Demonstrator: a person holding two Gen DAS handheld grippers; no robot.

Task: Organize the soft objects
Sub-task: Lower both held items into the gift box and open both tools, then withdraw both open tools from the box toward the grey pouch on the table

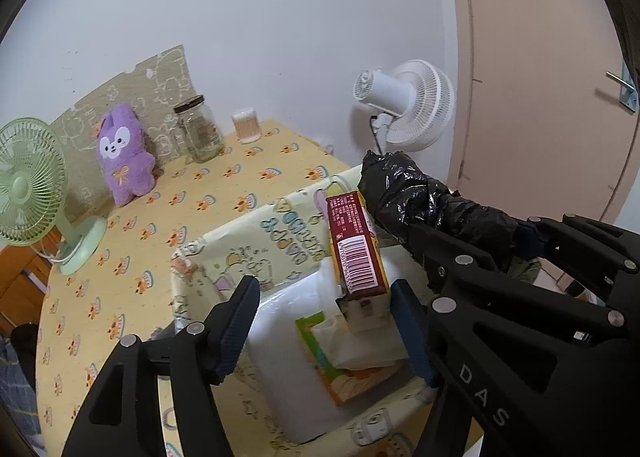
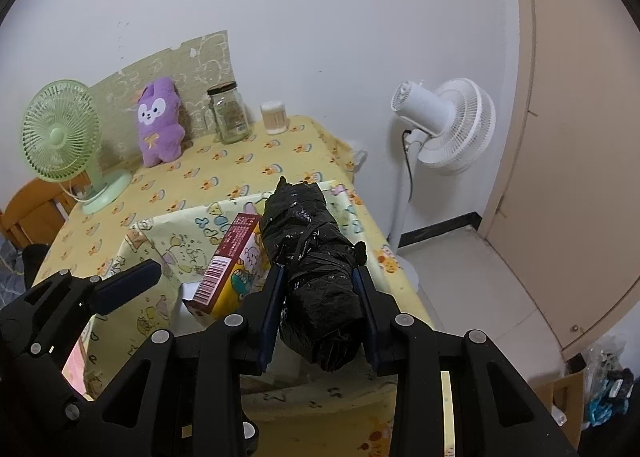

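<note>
The right gripper [image 2: 320,321] is clamping a roll of black plastic bags [image 2: 316,269], its blue-lined pads pressing on both sides of the crinkled, glossy bundle, which is tied round with a thin black strip and is pointing away over the fabric storage box [image 2: 168,233]. The left gripper [image 1: 324,321] is standing with its jaws apart around the lower end of a red and yellow carton [image 1: 358,245], and neither pad is touching it. The carton is leaning upright inside the box, its barcode side facing up, resting on a tissue pack [image 1: 340,357] with a white sheet poking out. Only the left wrist view is showing that tissue pack and the white lining of the box; only the right wrist view is showing the cartoon dinosaur on the carton's yellow face. Farther off, on the yellow tablecloth [image 2: 248,177], a purple plush toy [image 2: 160,121] is leaning against the wall between a green desk fan [image 2: 60,133] and a glass jar [image 2: 230,113].
</note>
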